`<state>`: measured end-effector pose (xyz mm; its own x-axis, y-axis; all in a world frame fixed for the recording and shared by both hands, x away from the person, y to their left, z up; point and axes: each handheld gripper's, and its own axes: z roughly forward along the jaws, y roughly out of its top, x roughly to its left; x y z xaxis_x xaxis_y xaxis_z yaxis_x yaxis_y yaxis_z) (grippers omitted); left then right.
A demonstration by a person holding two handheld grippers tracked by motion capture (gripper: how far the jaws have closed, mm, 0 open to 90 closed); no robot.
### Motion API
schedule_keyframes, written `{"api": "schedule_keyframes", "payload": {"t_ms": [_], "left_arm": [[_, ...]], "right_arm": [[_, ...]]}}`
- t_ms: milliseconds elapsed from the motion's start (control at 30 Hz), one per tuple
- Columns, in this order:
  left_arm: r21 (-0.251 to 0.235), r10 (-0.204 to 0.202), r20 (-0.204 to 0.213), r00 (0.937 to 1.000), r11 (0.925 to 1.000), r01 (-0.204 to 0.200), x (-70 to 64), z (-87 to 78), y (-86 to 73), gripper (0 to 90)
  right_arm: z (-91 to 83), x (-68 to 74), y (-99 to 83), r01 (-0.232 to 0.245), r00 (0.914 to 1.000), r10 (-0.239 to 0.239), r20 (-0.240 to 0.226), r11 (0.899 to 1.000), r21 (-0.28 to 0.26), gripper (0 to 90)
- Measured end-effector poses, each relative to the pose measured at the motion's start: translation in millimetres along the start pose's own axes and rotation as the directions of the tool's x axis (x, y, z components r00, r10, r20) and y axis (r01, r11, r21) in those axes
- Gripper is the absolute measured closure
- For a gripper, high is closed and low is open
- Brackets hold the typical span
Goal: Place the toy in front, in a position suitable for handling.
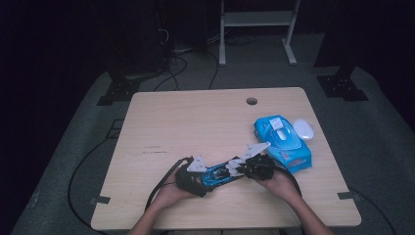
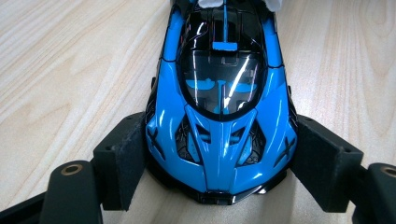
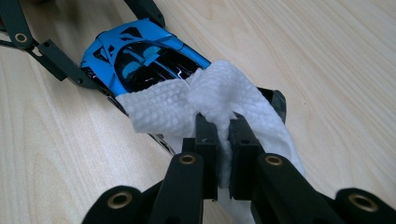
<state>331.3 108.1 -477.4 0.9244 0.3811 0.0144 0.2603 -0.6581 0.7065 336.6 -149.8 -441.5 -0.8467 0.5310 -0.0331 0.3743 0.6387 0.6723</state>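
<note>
**Toy car held and wiped near the table's front edge**

The left gripper clamps the nose of a blue toy car, one jaw pressed to each side. The car lies on the table between the two hands. The right gripper pinches a white wipe, draped over the car's rear. A blue wipe pack sits just beside the right hand, a white lid next to it.

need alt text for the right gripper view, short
The right hand-held gripper pinches a white wipe draped over the rear of a blue toy car on a wooden table. The left hand-held gripper's black arms hold the car's far end.
</note>
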Motion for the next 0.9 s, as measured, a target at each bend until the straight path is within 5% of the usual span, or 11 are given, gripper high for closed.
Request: {"api": "schedule_keyframes", "payload": {"t_ms": [300, 700, 900], "left_arm": [[0.002, -0.001, 0.001, 1.0000, 1.0000, 0.001, 0.0, -0.2, 0.2, 24.4], [0.003, 0.001, 0.002, 1.0000, 1.0000, -0.001, 0.2, 0.5, 0.7, 24.4], [0.004, 0.001, 0.003, 1.0000, 1.0000, -0.001, 0.4, 0.4, 0.8, 24.5]], "right_arm": [[6.7, 5.6, 8.7, 0.014, 0.9999, -0.015, -0.009, 1.000, -0.016, 70.4], [-2.1, -8.9, -2.0, -0.020, 0.9998, 0.020, -0.005, 1.000, -0.012, 83.9], [4.5, 4.9, 3.6, 0.012, 0.9999, -0.012, -0.012, 1.000, -0.006, 84.3]]}}
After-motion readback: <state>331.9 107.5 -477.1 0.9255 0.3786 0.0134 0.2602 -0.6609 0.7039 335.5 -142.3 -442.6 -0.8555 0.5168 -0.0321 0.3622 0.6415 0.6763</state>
